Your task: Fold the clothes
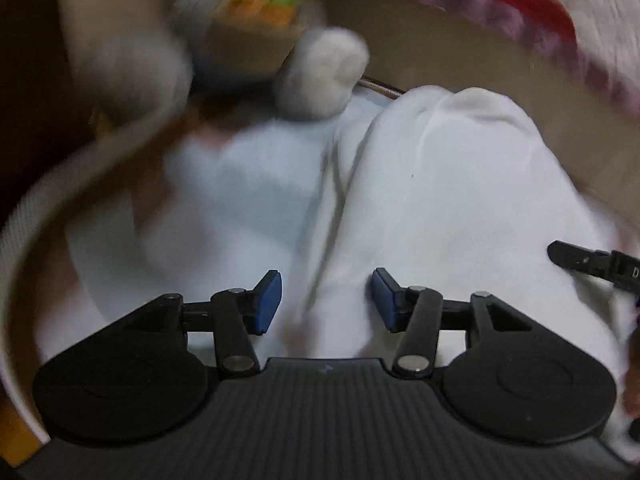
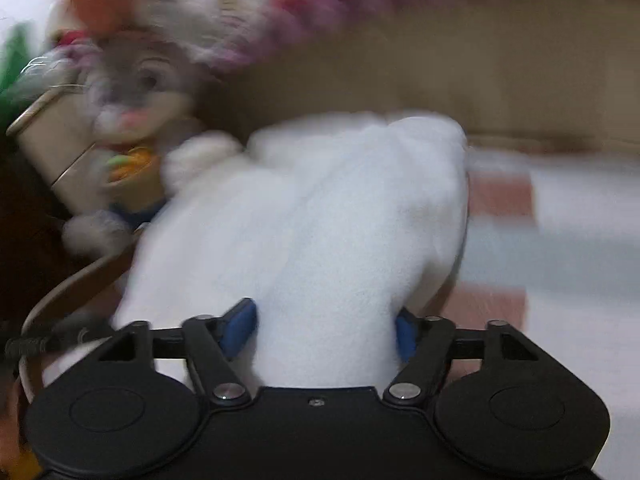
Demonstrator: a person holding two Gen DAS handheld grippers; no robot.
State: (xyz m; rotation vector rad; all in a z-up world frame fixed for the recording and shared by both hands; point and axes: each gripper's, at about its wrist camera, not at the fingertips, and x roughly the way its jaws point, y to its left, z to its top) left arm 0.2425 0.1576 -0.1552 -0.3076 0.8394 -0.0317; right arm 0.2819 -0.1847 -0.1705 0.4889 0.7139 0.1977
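1. behind, a stuffed toy (image 1: 320, 76) is sitting against a tan wall (image 1: 440, 48).
2. left gripper (image 1: 326, 304) is hanging spread apart over the white garment (image 1: 432, 184).
3. right gripper (image 2: 326, 330) is pinching a bunched fold, seemingly; blur is hiding contact.
4. folding is looking barely underway, most remaining.

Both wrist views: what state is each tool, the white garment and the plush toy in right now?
Left tool: open, pads apart over the cloth, gripping nothing.
Right tool: partly closed, a thick fold of cloth between its pads.
White garment: bunched, creased, not folded flat.
Plush rabbit: sitting beside the garment, blurred.
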